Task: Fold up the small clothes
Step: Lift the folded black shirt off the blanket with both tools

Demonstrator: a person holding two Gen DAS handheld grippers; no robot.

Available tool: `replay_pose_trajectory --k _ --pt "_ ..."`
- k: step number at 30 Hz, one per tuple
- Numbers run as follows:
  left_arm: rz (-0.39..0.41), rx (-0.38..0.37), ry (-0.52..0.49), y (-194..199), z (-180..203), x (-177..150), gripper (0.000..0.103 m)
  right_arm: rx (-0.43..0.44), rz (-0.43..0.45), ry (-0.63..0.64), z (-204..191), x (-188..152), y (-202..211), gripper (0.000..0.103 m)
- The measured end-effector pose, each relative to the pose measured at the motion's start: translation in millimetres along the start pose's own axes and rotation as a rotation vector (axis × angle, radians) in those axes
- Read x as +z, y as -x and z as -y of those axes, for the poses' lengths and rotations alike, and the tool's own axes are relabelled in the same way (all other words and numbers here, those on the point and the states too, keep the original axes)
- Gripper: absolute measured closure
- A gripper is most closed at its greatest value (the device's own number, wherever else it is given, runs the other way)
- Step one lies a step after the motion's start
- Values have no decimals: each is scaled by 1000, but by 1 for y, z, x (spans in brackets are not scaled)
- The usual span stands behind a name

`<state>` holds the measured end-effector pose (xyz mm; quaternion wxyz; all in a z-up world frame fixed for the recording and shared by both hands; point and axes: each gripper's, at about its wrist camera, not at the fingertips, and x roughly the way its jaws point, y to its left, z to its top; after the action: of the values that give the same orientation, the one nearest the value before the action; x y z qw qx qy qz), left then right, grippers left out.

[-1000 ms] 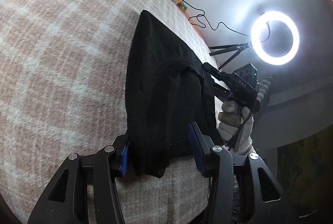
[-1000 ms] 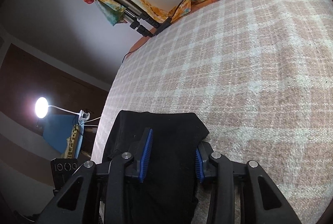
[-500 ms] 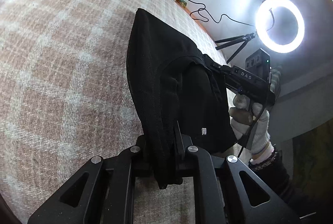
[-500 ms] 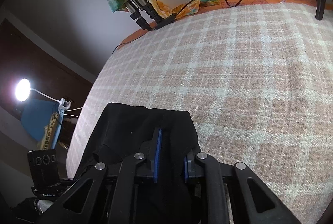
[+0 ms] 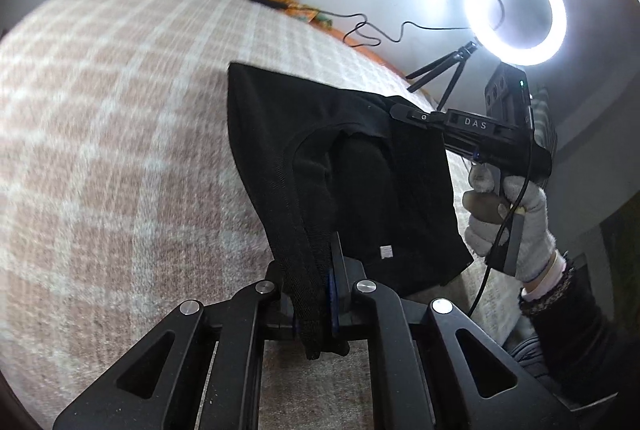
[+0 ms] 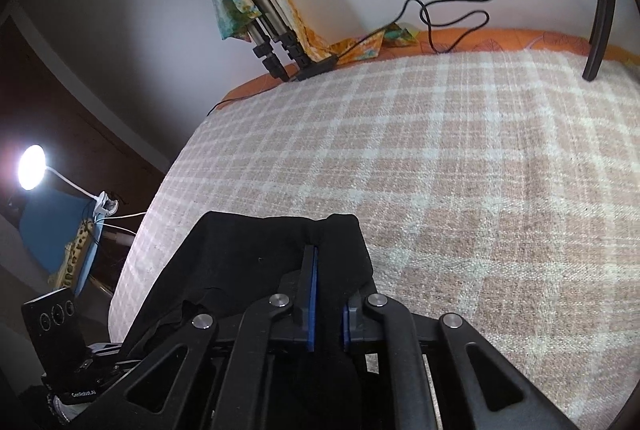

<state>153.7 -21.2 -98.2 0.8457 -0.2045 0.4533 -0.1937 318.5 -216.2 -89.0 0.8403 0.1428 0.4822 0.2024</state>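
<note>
A small black garment (image 5: 360, 158) hangs stretched between my two grippers above the checked blanket (image 5: 120, 150). My left gripper (image 5: 316, 282) is shut on a hem strip at one end of it. In the left wrist view my right gripper (image 5: 396, 110) pinches the far upper corner, held by a gloved hand (image 5: 508, 222). In the right wrist view the right gripper (image 6: 326, 270) has its jaws closing, with a bunched fold of the black garment (image 6: 248, 262) pressed between the blue pads (image 6: 312, 294). The far edge of the cloth droops toward the blanket.
The beige checked blanket (image 6: 480, 190) covers a bed with an orange sheet edge (image 6: 520, 38). A folded tripod (image 6: 248, 2) and a black cable (image 6: 452, 22) lie at the far side. A ring light (image 5: 516, 10) stands to the right, a desk lamp (image 6: 30, 166) beyond the bed's left side.
Both grippers went from open around the garment's edges to shut on it. They have lifted the cloth off the blanket, and both views have rolled and tilted up.
</note>
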Motion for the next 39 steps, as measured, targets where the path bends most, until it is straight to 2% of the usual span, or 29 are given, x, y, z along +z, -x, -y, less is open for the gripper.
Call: replay_pose_trajectory --k 4,15,22,35,39 --pt "20 5 -45 1 12 1 96 -2 22 28 -11 1 10 97" --pt "30 -26 -69 5 16 2 96 -5 76 59 -27 0 39 97" --pt "40 -40 -125 6 38 4 96 -3 102 78 -36 -4 59 97" --pt "46 -75 -214 1 78 7 97 -19 172 72 -29 -13 113 97" --pt "51 -100 -213 -2 94 6 97 -23 199 52 -20 -14 132 97"
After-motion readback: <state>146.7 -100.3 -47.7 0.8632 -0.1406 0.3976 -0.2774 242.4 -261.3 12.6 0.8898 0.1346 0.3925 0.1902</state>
